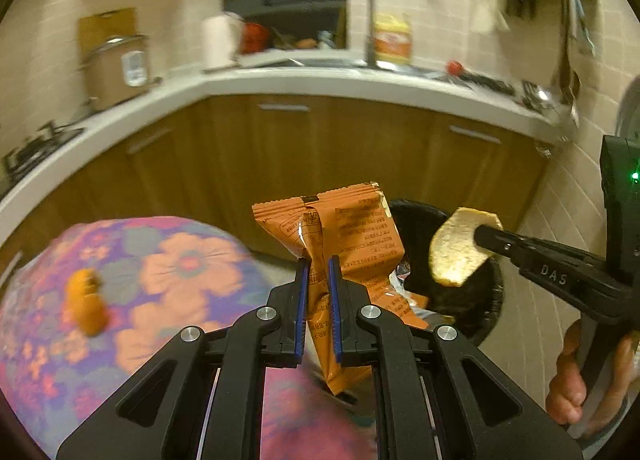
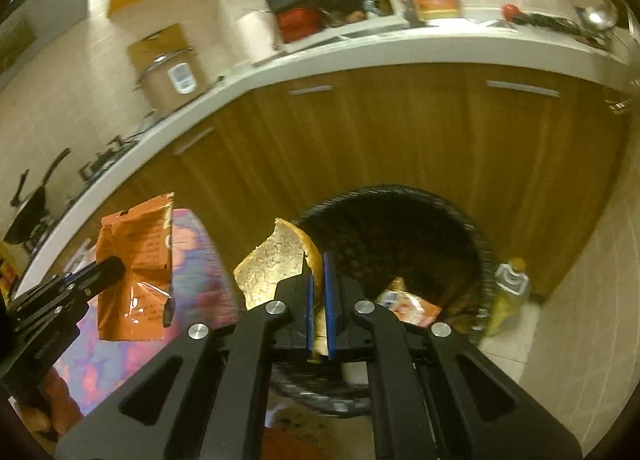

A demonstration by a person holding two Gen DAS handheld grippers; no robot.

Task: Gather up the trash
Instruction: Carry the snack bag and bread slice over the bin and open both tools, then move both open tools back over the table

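Observation:
My left gripper [image 1: 319, 264] is shut on an orange snack wrapper [image 1: 352, 236], which stands up between its blue pads; in the right wrist view the same gripper [image 2: 116, 266] holds the wrapper [image 2: 136, 264] at the left. My right gripper [image 2: 318, 260] is shut on a piece of fruit peel [image 2: 272, 264], pale and pithy inside; from the left wrist view the right gripper [image 1: 486, 236] pinches the peel [image 1: 456, 248] over a black trash bin [image 1: 486, 292]. The bin [image 2: 400, 220] lies just ahead of the right gripper, with a wrapper inside.
A round table with a floral cloth [image 1: 152, 260] sits at the left, an orange peel piece [image 1: 86, 306] on it. Wooden cabinets [image 2: 400, 132] under a white counter [image 1: 280, 84] run behind the bin. A yellow bottle [image 2: 508, 292] stands on the floor right of the bin.

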